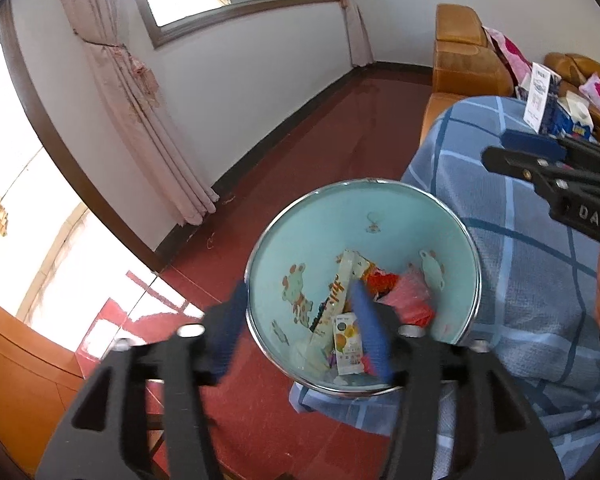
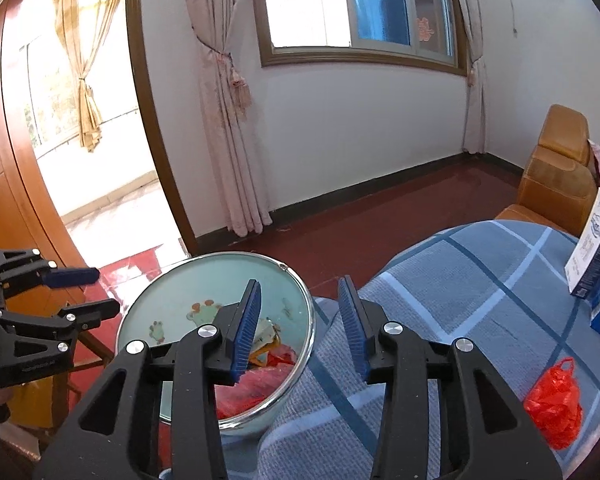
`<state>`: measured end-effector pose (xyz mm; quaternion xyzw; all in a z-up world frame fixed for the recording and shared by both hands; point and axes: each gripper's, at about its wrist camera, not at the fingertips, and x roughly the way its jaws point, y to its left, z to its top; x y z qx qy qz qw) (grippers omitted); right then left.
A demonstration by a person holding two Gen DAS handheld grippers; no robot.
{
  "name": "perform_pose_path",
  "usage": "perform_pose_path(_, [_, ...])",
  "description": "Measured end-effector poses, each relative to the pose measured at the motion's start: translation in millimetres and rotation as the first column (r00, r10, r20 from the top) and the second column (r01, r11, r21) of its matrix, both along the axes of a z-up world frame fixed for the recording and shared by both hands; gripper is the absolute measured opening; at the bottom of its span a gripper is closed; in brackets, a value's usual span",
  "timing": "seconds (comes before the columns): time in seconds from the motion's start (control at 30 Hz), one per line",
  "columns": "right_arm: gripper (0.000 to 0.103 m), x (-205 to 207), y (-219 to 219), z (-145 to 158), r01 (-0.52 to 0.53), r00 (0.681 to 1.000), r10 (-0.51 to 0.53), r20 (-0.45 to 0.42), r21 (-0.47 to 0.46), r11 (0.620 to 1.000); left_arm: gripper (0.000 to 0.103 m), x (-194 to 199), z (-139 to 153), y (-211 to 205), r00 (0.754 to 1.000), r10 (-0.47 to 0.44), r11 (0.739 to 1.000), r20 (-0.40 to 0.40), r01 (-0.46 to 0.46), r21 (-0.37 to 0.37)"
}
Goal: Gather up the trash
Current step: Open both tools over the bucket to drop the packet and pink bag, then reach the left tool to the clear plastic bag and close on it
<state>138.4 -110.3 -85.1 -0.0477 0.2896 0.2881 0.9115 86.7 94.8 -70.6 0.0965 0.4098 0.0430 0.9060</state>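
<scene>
A light blue trash bin (image 1: 380, 224) with a metal rim and cartoon animals stands on the red floor beside the table; it also shows in the right wrist view (image 2: 188, 288). It holds wrappers, a small juice carton (image 1: 348, 340) and red plastic (image 1: 408, 300). My left gripper (image 1: 300, 320) is open and empty, over the bin's near rim. My right gripper (image 2: 300, 320) is open and empty, over the gap between the bin and the table edge. A crumpled red plastic bag (image 2: 554, 404) lies on the blue checked tablecloth (image 2: 460, 300), right of my right gripper.
Blue and white cartons (image 2: 596, 264) stand at the table's far right, also in the left wrist view (image 1: 548, 104). An orange sofa (image 2: 556, 176) with pink cushions is behind the table. A wooden door (image 2: 28, 208) opens to a balcony on the left.
</scene>
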Motion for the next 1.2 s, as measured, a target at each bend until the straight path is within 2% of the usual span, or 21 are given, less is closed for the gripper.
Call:
perform_pose_path(0.23, [0.045,-8,-2,1,0.035,0.998,-0.031,0.055,-0.072,0.997,0.071,0,-1,-1,1.000,0.006,1.000,0.003,-0.006,0.014])
perform_pose_path(0.37, [0.045,-12,-5,3,0.032,0.998,-0.028,0.058,-0.065,0.997,0.072,1,0,-3,1.000,0.006,1.000,-0.001,-0.006,0.006])
perform_pose_path(0.5, [0.047,-17,-16,7,0.040,0.998,-0.037,0.056,-0.055,0.998,0.081,1,2,-9,1.000,-0.001,1.000,-0.001,0.001,-0.007])
perform_pose_path(0.57, [0.050,-25,-28,12,0.053,0.997,-0.050,0.057,-0.053,0.997,0.081,2,0,-20,1.000,-0.024,1.000,-0.005,0.024,-0.009])
perform_pose_path(0.7, [0.057,-56,-89,24,0.163,0.984,-0.158,0.080,-0.059,0.985,0.081,5,-6,-60,0.994,-0.107,0.994,-0.019,0.107,-0.014])
perform_pose_path(0.77, [0.061,-71,-126,26,0.246,0.967,-0.240,0.088,-0.053,0.968,0.081,6,-9,-83,0.988,-0.154,0.988,-0.026,0.154,-0.019])
perform_pose_path(0.87, [0.064,-94,-192,24,0.388,0.920,-0.385,0.070,-0.043,0.921,0.081,5,-12,-127,0.971,-0.238,0.971,-0.030,0.237,-0.037])
perform_pose_path(1.0, [0.065,-125,-275,8,0.572,0.820,-0.572,0.018,-0.050,0.819,0.081,-1,-13,-193,0.934,-0.357,0.933,-0.023,0.355,-0.065])
perform_pose_path(1.2, [0.069,-164,-348,-18,0.707,0.705,-0.708,-0.038,-0.035,0.706,0.081,-17,-10,-279,0.867,-0.499,0.863,-0.008,0.495,-0.100])
